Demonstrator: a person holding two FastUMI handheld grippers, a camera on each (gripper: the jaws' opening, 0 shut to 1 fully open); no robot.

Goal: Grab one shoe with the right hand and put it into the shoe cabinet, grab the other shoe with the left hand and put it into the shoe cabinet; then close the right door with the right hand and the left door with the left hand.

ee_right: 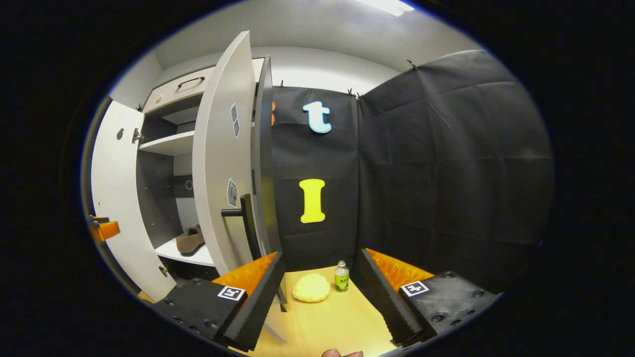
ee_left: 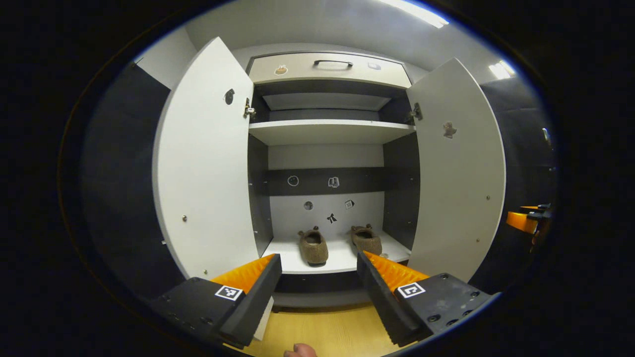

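Observation:
Two brown furry shoes stand side by side on the bottom shelf (ee_left: 337, 260) of the white shoe cabinet, one on the left (ee_left: 313, 246) and one on the right (ee_left: 366, 239). Both doors are swung wide: the left door (ee_left: 206, 163) and the right door (ee_left: 459, 168). My left gripper (ee_left: 318, 258) is open and holds nothing, a little in front of the cabinet. My right gripper (ee_right: 320, 260) is open too, beside the right door (ee_right: 223, 163) near its dark handle (ee_right: 243, 213). One shoe (ee_right: 190, 240) shows past that door.
A drawer with a black handle (ee_left: 332, 63) tops the cabinet, above an upper shelf (ee_left: 330, 131). On the wooden surface (ee_right: 337, 317) by the black cloth wall lie a yellow round thing (ee_right: 311, 287) and a small green bottle (ee_right: 341, 276). The other gripper (ee_left: 528, 220) shows at the right edge.

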